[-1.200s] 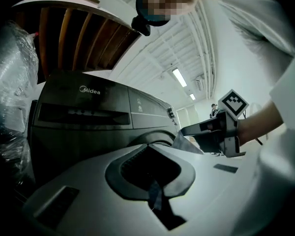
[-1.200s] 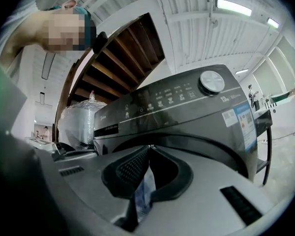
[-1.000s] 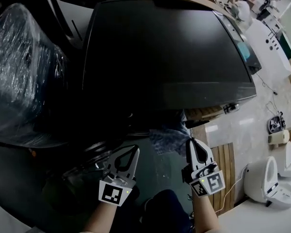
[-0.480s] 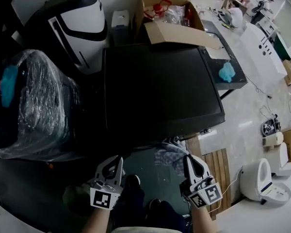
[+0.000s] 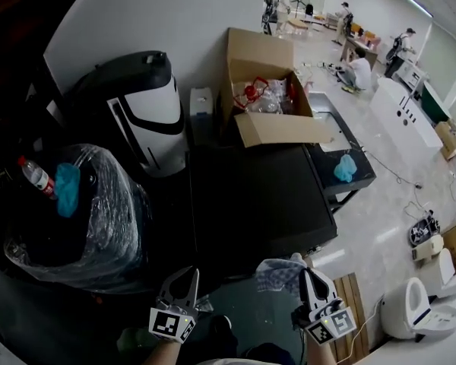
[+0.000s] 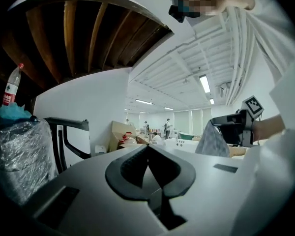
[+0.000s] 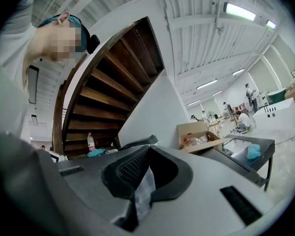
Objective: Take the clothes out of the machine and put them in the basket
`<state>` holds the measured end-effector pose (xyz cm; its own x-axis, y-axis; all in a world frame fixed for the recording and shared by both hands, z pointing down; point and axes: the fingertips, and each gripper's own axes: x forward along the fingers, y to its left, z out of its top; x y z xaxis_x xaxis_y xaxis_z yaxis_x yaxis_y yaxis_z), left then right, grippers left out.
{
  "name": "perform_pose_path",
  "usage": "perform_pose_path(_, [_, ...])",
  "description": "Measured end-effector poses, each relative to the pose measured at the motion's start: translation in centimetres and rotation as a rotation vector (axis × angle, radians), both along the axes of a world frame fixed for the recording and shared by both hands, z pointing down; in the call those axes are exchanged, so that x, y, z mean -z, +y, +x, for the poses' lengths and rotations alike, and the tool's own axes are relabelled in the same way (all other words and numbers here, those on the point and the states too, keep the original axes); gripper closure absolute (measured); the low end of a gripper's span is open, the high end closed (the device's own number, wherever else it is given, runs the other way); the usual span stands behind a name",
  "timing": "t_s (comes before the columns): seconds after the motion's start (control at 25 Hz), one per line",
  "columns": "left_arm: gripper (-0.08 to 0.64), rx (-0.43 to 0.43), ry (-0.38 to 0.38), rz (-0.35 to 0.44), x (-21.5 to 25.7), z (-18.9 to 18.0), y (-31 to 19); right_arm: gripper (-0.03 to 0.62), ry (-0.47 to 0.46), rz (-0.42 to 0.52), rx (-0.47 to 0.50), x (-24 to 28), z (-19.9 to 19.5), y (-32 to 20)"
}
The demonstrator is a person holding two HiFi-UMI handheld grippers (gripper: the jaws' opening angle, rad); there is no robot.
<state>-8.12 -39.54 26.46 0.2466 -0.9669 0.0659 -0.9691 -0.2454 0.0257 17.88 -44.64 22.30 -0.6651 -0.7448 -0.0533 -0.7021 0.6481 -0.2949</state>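
The machine [image 5: 258,204] is a black box whose flat top fills the middle of the head view. My right gripper [image 5: 304,275] is at its near right corner, shut on a blue-and-white checked cloth [image 5: 277,274] that bunches up over the jaws. In the right gripper view a strip of the checked cloth [image 7: 145,193] is pinched between the pads of my right gripper [image 7: 148,150]. My left gripper [image 5: 184,277] is level with it at the left, shut and holding nothing. In the left gripper view the jaws of my left gripper [image 6: 147,148] meet, and the cloth [image 6: 211,139] hangs at the right.
A plastic-wrapped bin [image 5: 76,211] with a bottle [image 5: 36,176] on it stands at the left, with a black-and-white appliance [image 5: 140,112] behind it. Beyond the machine sits an open cardboard box [image 5: 262,90]. Wooden slats [image 5: 351,295] and a white fixture [image 5: 412,318] lie at the right.
Both grippers have risen from in front of the machine to above its top edge. The checked cloth came up with the right gripper. More of the room beyond is in view.
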Motion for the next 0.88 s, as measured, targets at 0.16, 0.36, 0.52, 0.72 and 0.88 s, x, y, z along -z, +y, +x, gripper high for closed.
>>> perform_pose_path(0.16, [0.54,-0.031,0.003,0.022,2.5,-0.6,-0.1,0.583,-0.029,0.057,-0.028,4.6,-0.6,0.7])
perform_pose_path(0.36, [0.54,-0.049,0.013,0.035,4.6,-0.7,0.5,0.581,-0.048,0.09,-0.03,7.4,-0.8,1.8])
perform_pose_path(0.52, [0.54,-0.053,0.023,0.023,5.1,-0.2,1.7,0.581,-0.073,0.106,-0.011,8.5,-1.0,3.0])
perform_pose_path(0.72, [0.54,-0.035,0.029,0.026,5.5,0.6,3.0,0.581,-0.091,0.118,0.037,9.2,-1.3,4.0])
perform_pose_path(0.88, [0.54,0.012,0.039,0.027,5.8,1.8,4.2,0.581,-0.121,0.102,0.1,9.0,-0.7,4.7])
